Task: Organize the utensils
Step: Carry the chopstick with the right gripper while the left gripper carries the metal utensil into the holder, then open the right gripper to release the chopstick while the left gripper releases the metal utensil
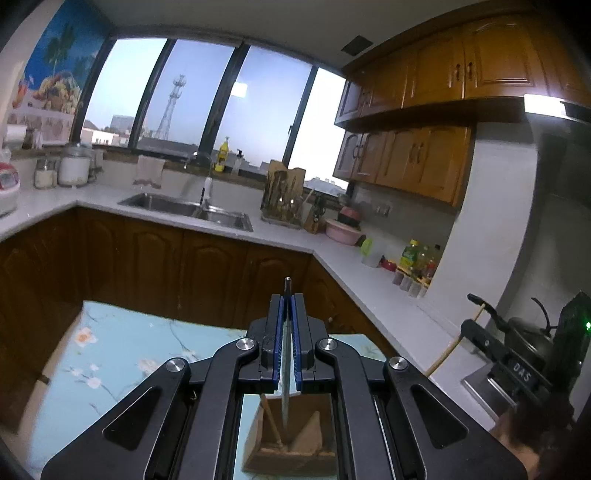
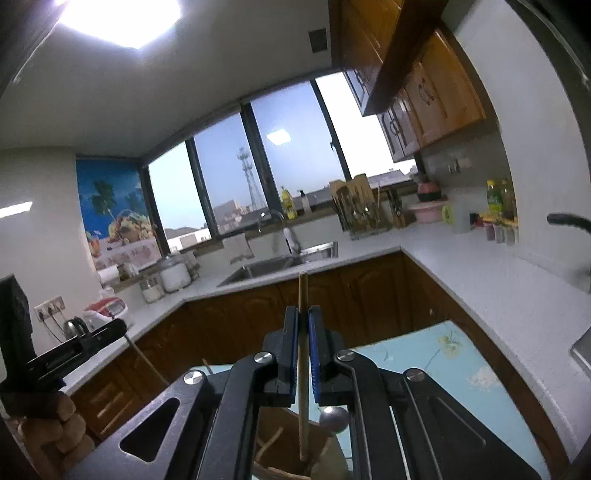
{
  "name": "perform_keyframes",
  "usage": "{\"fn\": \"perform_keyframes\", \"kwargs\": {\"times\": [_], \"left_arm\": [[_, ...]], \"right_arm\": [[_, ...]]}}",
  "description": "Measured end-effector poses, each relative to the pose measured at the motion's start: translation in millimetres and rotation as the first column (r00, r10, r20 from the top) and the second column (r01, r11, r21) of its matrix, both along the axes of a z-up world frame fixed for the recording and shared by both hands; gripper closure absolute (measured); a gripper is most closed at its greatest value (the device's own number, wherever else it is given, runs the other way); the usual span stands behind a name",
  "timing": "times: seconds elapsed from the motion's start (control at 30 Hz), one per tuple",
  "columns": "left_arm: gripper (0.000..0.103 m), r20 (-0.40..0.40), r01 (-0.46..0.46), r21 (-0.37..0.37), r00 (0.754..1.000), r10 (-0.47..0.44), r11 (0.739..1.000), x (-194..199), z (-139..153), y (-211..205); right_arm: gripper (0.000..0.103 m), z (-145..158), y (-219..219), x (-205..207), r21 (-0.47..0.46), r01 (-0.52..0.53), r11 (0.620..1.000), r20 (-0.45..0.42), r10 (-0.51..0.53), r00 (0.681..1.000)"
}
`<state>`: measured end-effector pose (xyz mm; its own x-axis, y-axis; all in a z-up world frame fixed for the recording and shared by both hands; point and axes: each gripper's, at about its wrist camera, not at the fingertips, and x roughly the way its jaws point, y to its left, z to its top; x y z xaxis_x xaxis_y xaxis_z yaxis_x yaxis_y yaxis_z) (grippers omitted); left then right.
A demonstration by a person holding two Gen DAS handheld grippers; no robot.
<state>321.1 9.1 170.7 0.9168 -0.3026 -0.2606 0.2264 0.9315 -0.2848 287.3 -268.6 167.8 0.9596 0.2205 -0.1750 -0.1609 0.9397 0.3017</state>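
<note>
Utensils: one metal utensil [image 1: 287, 295] per left gripper [image 1: 287, 301], one chopstick [image 2: 303, 291] per right gripper [image 2: 303, 314]

My left tongs [image 1: 287, 299] look sharp and dark. Far ahead of them the big window [image 1: 207, 110] is bright and pale blue. One pane is so bright it turns plain white. The low cupboards [image 1: 155, 266] under it stay dim. High above my right tongs [image 2: 303, 314] a ceiling lamp [image 2: 118, 18] glares white. Straight lines bend near the edges, and the corners go black.
</note>
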Motion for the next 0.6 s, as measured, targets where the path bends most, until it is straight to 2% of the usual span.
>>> {"fn": "perform_keyframes", "kwargs": {"times": [0.3, 0.47, 0.6], "left_arm": [[0.099, -0.106, -0.013, -0.012, 0.994, 0.011, 1.000, 23.3, -64.4, -4.3], [0.099, -0.148, -0.001, 0.000, 0.989, 0.001, 1.000, 23.8, -83.9, -7.4], [0.098, -0.149, 0.000, 0.002, 0.989, 0.000, 1.000, 22.5, -86.9, -5.6]], "right_arm": [[0.097, -58.0, -3.7, 17.5, 0.049, 0.015, 0.999, -0.053, -0.012, 0.999], [0.097, -75.7, 4.7, 25.8, 0.032, -0.005, 0.999, -0.113, 0.009, 0.994], [0.097, -77.3, 5.6, 24.1, 0.027, -0.008, 1.000, -0.118, 0.011, 0.993]]}}
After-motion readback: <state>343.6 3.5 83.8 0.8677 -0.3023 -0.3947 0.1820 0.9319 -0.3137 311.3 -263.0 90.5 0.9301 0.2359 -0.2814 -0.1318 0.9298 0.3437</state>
